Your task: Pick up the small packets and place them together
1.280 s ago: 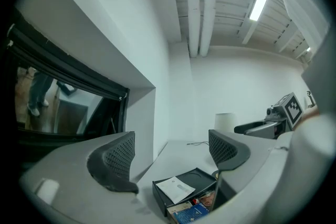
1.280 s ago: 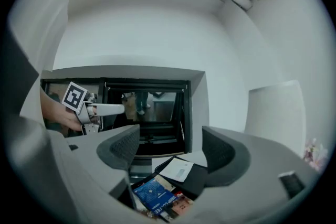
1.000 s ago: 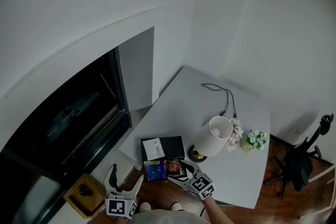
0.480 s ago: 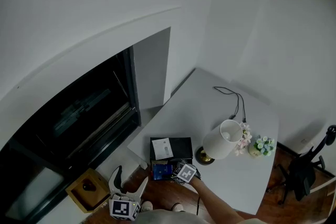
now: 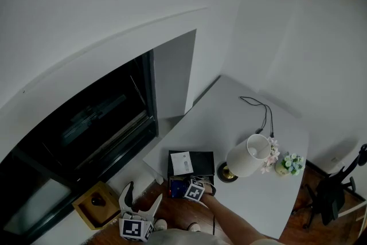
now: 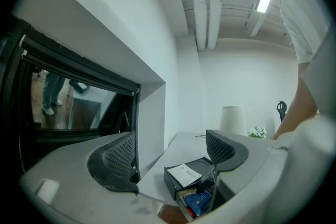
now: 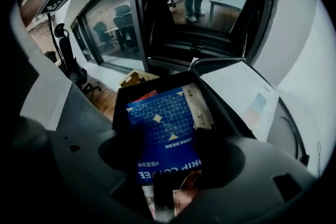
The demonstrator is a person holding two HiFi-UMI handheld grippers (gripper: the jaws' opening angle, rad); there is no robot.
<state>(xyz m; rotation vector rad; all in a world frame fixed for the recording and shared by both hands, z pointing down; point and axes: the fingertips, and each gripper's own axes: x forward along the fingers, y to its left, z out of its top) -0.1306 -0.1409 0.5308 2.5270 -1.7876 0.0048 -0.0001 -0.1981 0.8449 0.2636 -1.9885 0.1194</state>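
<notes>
Tongs on the left [image 6: 173,157] hang spread and empty, short of the counter [image 5: 229,117]. Farther on, the right tongs [image 7: 170,152] stand spread astride a blue packet [image 7: 160,123], which lies among other packets [image 7: 184,199] in a black box [image 7: 122,93]. That fits either lifting it out or having just laid it in.

We look down on a white counter [image 5: 229,123]. At its near edge sits a black box [image 5: 199,159] with a white card [image 5: 182,163] on top, and a blue packet [image 5: 175,187] lies just nearer. Our right gripper [image 5: 186,187] is at the packet. A lamp [image 5: 248,155] stands right of the box, with flowers [image 5: 291,163] further right. Our left gripper [image 5: 143,192] hangs near left, fingers [image 5: 124,197] apart, beside a brown box [image 5: 97,202] on the floor.
</notes>
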